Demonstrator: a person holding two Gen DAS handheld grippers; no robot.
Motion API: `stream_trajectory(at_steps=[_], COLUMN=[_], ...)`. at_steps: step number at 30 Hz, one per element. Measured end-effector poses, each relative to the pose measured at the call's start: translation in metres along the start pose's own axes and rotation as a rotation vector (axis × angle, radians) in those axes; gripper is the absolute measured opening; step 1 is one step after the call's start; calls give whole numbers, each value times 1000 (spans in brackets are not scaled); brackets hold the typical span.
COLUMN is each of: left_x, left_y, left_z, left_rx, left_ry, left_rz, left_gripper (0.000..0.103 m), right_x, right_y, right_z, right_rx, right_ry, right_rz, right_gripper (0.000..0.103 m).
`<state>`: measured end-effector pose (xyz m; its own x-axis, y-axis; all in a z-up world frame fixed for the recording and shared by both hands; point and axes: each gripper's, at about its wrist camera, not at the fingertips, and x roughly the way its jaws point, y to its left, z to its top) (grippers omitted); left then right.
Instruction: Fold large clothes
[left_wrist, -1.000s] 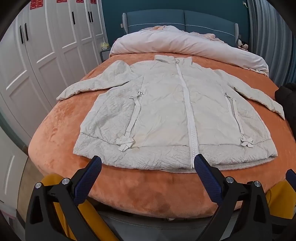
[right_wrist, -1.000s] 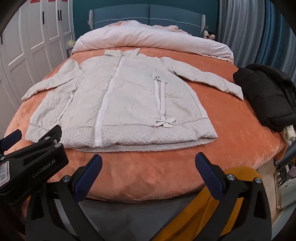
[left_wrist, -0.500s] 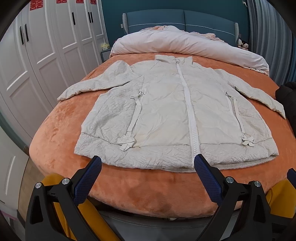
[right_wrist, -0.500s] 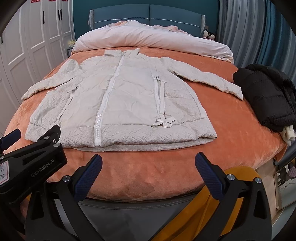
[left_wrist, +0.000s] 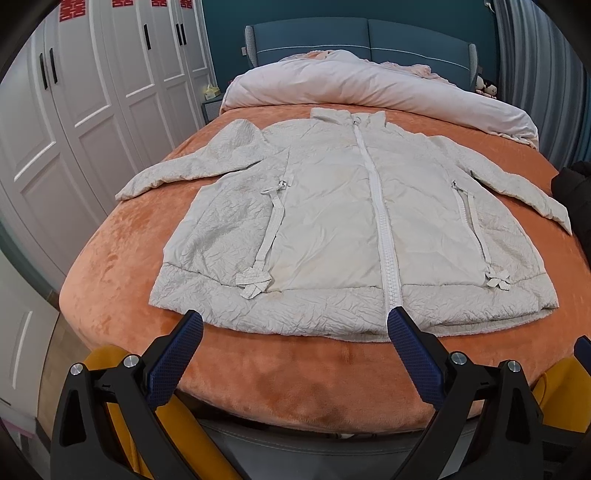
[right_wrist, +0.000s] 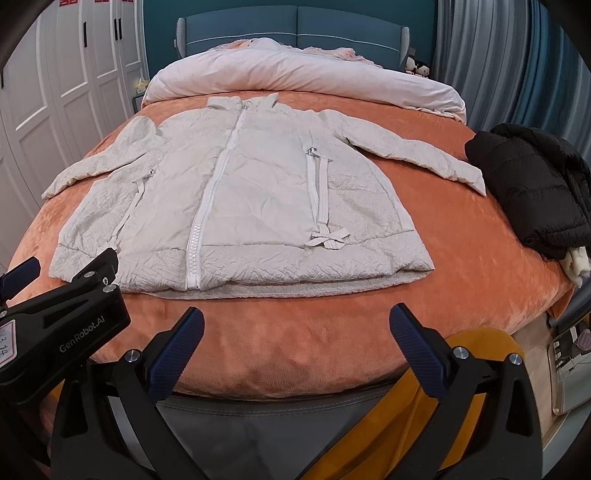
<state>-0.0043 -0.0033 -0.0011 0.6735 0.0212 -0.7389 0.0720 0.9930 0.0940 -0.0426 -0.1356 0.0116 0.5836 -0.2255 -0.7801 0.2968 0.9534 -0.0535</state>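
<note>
Both grippers gape wide and hold nothing — the left gripper (left_wrist: 295, 328) and right gripper (right_wrist: 295, 325) hang at the foot of the bed; the cream zip-up jacket (left_wrist: 354, 229) lies flat, sleeves spread, on the orange blanket (right_wrist: 295, 332); a black coat (right_wrist: 532, 192) is heaped just beside its right-hand sleeve; a pale duvet (left_wrist: 369, 85) is bunched beyond the collar.

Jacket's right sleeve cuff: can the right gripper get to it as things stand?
Probably yes. The right gripper is open and empty, and the cuff lies flat on the orange blanket, uncovered. The black coat sits close beside the cuff.
</note>
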Motion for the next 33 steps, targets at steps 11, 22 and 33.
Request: stream_trajectory(at_steps=[11, 22, 33], left_x=[3, 3, 3], left_y=[0, -1, -2], left_z=[-4, -7, -7], left_rx=[34, 42, 36], left_ry=[5, 16, 18], left_rz=[30, 23, 23], left_gripper=[98, 96, 96], right_x=[-3, 3, 2], right_y=[-13, -14, -13], right_z=[1, 0, -1], right_rx=[67, 74, 66], right_ry=[-19, 11, 9], right_rz=[14, 17, 14], right_gripper=[98, 98, 98])
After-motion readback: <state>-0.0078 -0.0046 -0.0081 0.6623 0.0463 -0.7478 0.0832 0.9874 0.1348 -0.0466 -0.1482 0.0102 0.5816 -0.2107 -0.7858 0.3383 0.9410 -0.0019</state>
